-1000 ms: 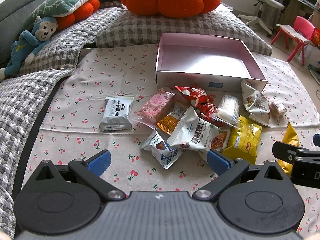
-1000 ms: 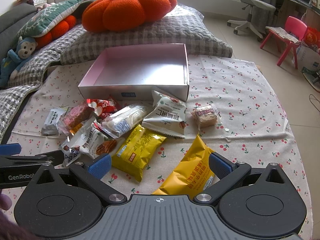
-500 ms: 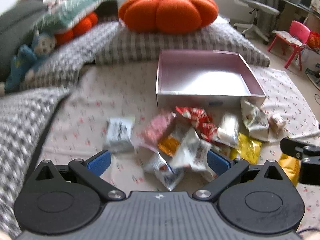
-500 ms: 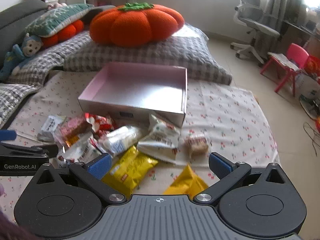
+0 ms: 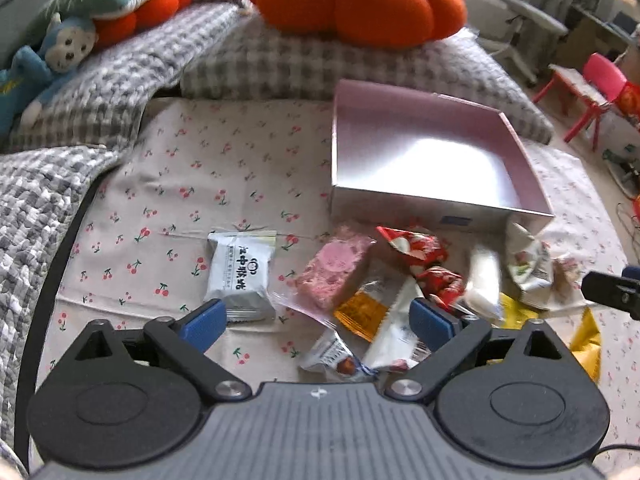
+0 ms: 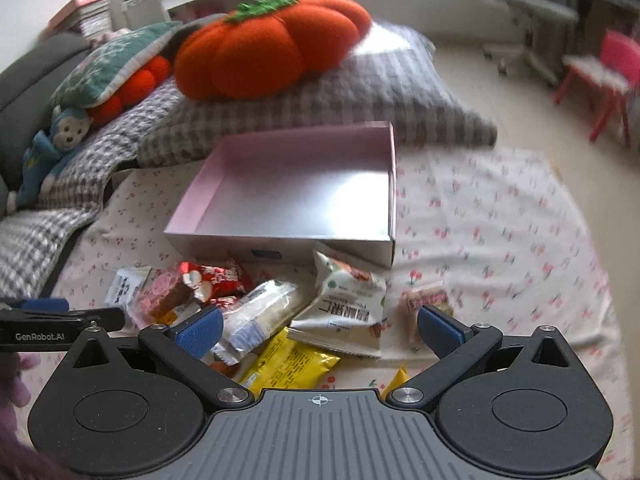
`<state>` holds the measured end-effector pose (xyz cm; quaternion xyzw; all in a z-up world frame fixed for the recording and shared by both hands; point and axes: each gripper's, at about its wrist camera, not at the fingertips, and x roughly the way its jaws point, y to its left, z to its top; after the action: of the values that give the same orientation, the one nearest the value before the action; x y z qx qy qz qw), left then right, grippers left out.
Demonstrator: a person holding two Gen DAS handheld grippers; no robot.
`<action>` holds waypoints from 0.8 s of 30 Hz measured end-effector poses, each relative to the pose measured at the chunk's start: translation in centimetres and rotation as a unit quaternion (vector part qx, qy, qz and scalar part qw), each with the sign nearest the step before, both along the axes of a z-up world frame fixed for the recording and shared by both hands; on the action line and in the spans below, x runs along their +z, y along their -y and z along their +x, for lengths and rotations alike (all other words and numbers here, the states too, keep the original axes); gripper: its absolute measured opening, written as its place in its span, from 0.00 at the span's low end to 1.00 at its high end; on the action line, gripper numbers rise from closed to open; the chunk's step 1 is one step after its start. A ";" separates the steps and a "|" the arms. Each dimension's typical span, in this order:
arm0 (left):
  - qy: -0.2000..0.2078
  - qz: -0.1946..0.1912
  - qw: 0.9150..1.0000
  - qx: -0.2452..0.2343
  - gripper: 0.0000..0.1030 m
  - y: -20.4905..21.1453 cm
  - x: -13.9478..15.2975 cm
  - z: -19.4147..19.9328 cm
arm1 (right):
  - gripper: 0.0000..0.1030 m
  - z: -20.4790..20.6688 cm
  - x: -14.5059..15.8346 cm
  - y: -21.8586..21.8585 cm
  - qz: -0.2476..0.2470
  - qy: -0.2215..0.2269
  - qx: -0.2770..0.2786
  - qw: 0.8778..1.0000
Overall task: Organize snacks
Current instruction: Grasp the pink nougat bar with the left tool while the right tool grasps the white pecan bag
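The left gripper (image 5: 316, 320) hangs over the near edge of the snack pile with its jaws spread; they have just been closing a little, yet nothing sits between the blue pads (image 5: 202, 322) and they press on nothing. Compared with a second ago it has slid forward and toward the left side of the heap, so the white packet (image 5: 242, 276) that lay well ahead now lies just past its left pad, and the pink bar (image 5: 336, 266) sits ahead between the two pads. The right gripper (image 6: 320, 330) is likewise open and empty, and it too has come forward: the yellow bag (image 6: 292, 362) and the white pouch with green print (image 6: 348, 308) that were out in front are now close under its fingers, and the small wrapped cake (image 6: 426, 298) lies just beside its right pad. Beyond both, the snacks lie loose on the cherry-print cloth (image 5: 192, 168), pressed up against the near wall of the pink box (image 5: 404, 204), which holds nothing yet. So, as I judge it, the sorting has not begun in earnest; both claws are lining up for a first pick, the left most likely on the white packet or the pink bar. Past the box sit a checked cushion (image 6: 360, 92) and a pumpkin pillow (image 6: 272, 44).
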<state>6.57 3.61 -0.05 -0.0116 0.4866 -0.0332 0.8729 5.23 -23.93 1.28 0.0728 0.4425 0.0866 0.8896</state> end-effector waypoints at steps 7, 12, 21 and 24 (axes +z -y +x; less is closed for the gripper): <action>-0.007 -0.064 0.998 0.014 0.82 -0.9 -1.1 2.7 | 0.95 3.1 -1.6 2.2 0.075 -0.042 -0.036 0.996; -0.006 -0.094 0.995 -0.023 0.70 -0.9 -2.1 4.5 | 0.81 4.6 -3.2 4.0 0.131 -0.067 -0.066 0.987; -0.009 -0.077 0.993 -0.083 0.51 -0.9 -3.9 5.8 | 0.71 6.2 -5.5 4.3 0.143 -0.097 -0.092 0.981; -0.018 -0.059 0.993 -0.096 0.50 -0.8 -4.6 6.0 | 0.71 6.5 -5.9 3.6 0.130 -0.102 -0.092 0.982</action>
<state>12.55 4.38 -4.63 -0.0171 0.4979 -0.1455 0.8548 11.68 -27.55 -4.67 0.2367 0.5074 0.0537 0.8269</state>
